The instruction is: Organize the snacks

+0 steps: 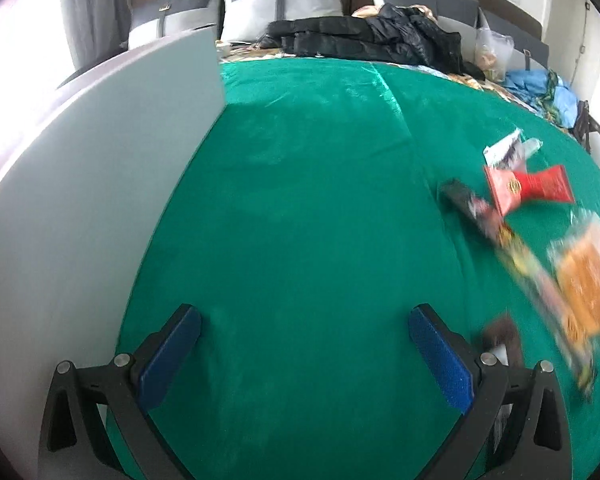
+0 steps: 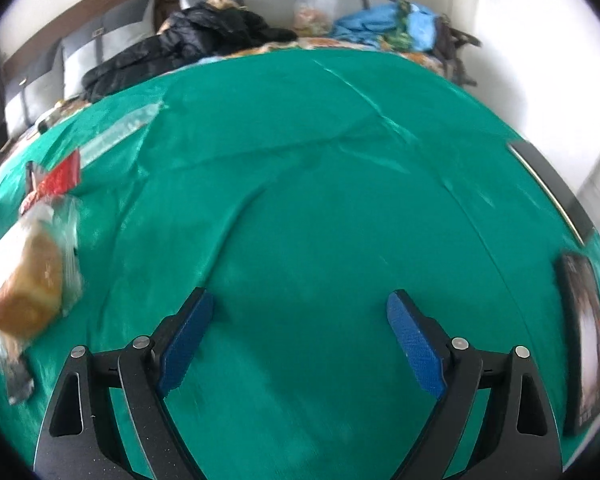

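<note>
Snacks lie on a green cloth (image 1: 300, 184). In the left wrist view, at the right, are a red packet (image 1: 528, 188), a white and black wrapper (image 1: 508, 150), a long dark bar (image 1: 480, 212) and a bagged bread loaf (image 1: 588, 280), all blurred. My left gripper (image 1: 304, 320) is open and empty over bare cloth, left of the snacks. In the right wrist view the bread loaf (image 2: 32, 276) and red packet (image 2: 60, 178) lie at the left. My right gripper (image 2: 300, 308) is open and empty over bare cloth.
A grey-white board or box (image 1: 100, 184) stands at the left of the left wrist view. A black jacket (image 1: 364, 36), pillows (image 1: 284, 8) and a blue bag (image 2: 384, 24) lie at the back. A dark flat tray (image 2: 584, 340) lies at the right.
</note>
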Available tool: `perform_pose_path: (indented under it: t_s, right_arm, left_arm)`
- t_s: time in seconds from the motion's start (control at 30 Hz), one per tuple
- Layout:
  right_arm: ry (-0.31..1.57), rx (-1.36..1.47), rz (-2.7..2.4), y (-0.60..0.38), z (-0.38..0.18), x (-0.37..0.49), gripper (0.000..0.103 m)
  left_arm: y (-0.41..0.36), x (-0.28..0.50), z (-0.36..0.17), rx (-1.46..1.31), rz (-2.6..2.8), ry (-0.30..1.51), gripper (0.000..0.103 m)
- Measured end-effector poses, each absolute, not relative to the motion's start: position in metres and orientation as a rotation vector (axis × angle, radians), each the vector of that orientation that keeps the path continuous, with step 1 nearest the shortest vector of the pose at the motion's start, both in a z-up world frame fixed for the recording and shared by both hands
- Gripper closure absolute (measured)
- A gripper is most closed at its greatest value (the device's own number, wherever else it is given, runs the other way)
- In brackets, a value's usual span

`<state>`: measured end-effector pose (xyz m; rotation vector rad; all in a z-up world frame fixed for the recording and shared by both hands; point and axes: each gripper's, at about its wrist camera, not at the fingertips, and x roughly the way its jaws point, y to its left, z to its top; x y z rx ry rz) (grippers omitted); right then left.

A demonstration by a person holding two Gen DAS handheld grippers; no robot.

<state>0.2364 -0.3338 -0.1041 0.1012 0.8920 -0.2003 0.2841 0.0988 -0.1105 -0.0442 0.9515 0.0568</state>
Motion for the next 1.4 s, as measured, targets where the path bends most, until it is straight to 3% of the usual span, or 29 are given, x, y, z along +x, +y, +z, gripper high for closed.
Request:
perform_pose_path:
  t_s: [0.13, 1.4]
  right_arm:
    - [0.898, 0.110, -0.197, -0.339, -0.107, 0.251, 0.006]
    - [0.899, 0.108, -0.197, -0.340, -0.108, 0.253, 0.006]
  left_arm:
    - [0.102, 0.307, -0.110, -0.049, 0.064, 0.949, 0.000]
    - [0.102, 0.308, -0.109, -0.052, 0.069, 0.947, 0.000]
